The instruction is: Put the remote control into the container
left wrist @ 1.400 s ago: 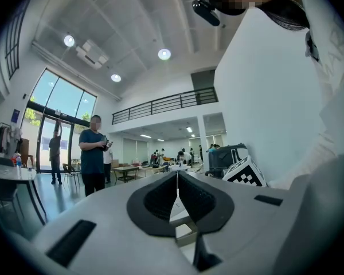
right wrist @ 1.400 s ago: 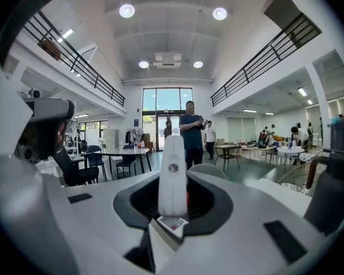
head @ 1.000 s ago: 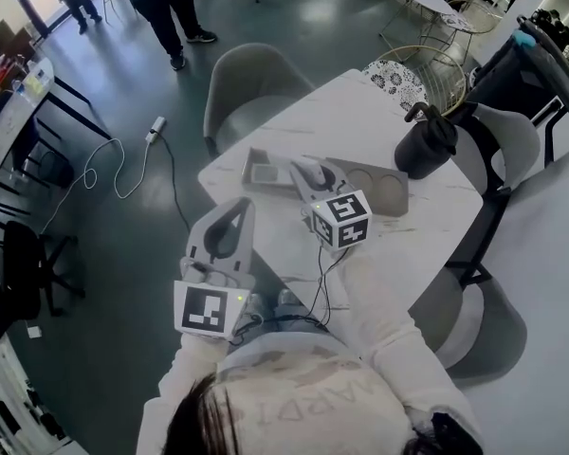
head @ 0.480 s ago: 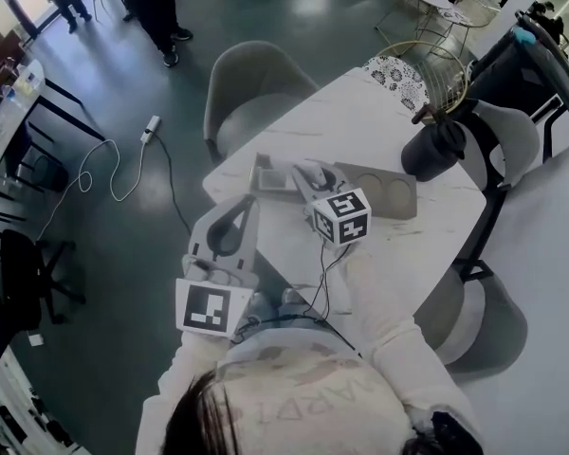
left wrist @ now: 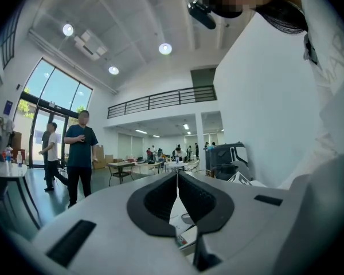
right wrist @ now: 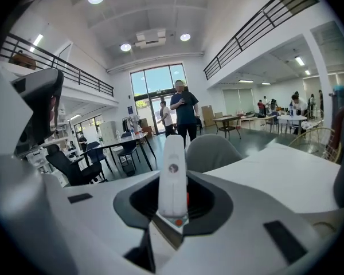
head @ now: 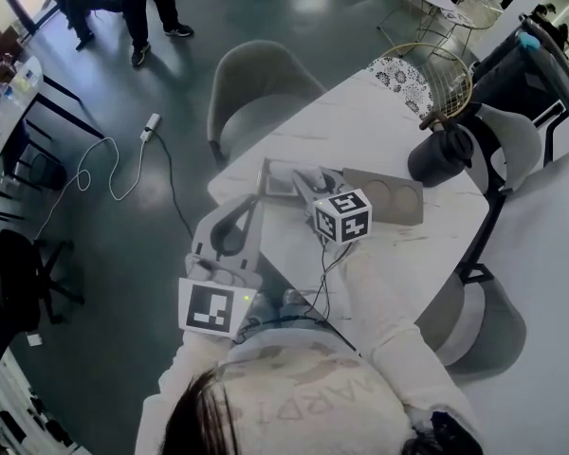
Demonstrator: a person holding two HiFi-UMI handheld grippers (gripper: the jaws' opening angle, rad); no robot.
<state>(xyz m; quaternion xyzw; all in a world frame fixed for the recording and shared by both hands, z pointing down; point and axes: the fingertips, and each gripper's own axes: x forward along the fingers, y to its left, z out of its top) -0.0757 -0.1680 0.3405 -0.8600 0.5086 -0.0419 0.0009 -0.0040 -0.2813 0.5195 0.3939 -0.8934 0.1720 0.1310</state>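
Lengthwise between the right tongs [head: 302, 180], the white remote control [right wrist: 173, 176], clenched; left tongs [left wrist: 177, 176] closed, empty

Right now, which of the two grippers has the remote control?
The right gripper: its jaws clamp the white remote control. The left gripper has its jaws shut together with nothing between them.

Table [head: 360, 126], frame centre
A container [head: 398, 197] is laid mid-table, a jug [head: 441, 154] upper right, a chair [head: 256, 93] placed behind.
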